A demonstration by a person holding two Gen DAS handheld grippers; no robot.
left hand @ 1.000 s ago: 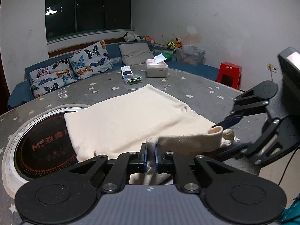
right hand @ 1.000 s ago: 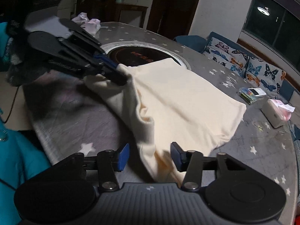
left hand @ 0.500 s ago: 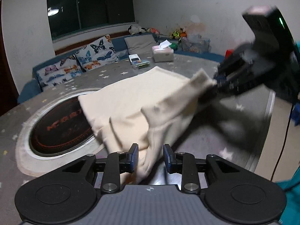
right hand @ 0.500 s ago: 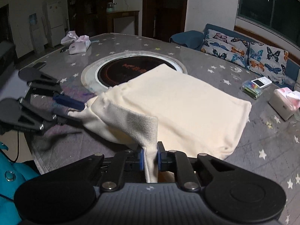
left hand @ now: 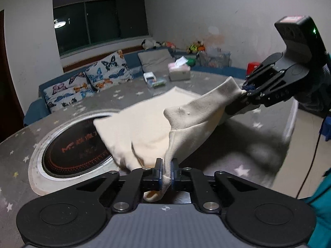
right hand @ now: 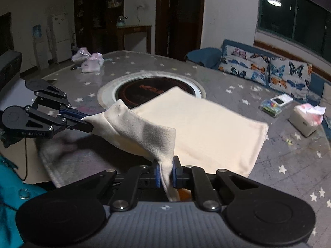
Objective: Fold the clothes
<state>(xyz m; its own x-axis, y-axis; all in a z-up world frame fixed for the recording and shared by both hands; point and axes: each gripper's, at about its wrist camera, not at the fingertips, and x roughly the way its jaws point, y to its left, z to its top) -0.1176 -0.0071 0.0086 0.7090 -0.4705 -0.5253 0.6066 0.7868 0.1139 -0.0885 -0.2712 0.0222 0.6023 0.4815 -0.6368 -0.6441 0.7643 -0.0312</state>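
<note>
A cream fleece garment [left hand: 144,124] [right hand: 202,128] lies across the grey star-patterned table [left hand: 238,150], with its near edge lifted off the surface. My left gripper [left hand: 166,165] is closing, its pads pinching one corner of that edge; from the right wrist it shows at the left [right hand: 89,124], gripping the cloth's tip. My right gripper [right hand: 165,163] is closing too and clamps the other corner, with cloth hanging below the jaws. In the left wrist view it is up at the right [left hand: 245,91]. The raised edge sags between both grippers.
A round black hob [left hand: 68,150] [right hand: 149,88] is set in the table, partly under the garment. A tissue box [left hand: 179,72] [right hand: 306,122] and a small box with a phone [right hand: 275,103] sit beyond. Pink bags [right hand: 89,62] lie far off. The table edge [left hand: 289,119] is close.
The right jaws closed on the garment's corner and rose. The left jaws opened, then closed again on the other corner. The near edge came up off the table between them.
</note>
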